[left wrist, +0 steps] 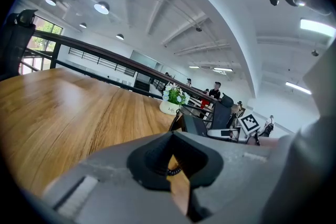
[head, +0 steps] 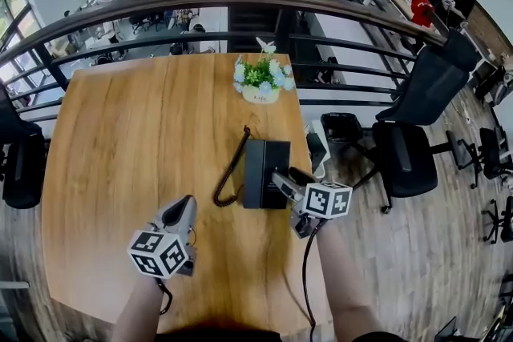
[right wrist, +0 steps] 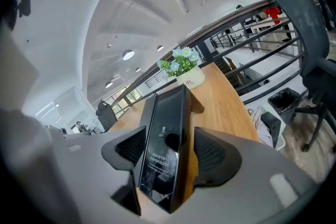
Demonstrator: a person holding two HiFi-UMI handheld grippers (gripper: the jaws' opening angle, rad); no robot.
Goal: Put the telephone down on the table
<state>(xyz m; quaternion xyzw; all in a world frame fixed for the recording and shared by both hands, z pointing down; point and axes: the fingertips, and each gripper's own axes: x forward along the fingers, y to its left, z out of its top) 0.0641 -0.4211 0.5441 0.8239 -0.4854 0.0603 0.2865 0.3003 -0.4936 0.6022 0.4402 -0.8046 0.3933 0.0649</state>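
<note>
One black telephone (head: 266,172) lies flat on the wooden table (head: 136,140), its long axis running from the person toward the potted flowers (head: 261,84) at the far edge. Its coiled cord (head: 231,168) curves along its left side. The right gripper (head: 280,182) has its fingers spread on either side of the telephone's near end, with bare wood showing beside one pad. The left gripper (head: 185,206) hovers over bare table, well left of the telephone, its fingers pressed together on nothing.
</note>
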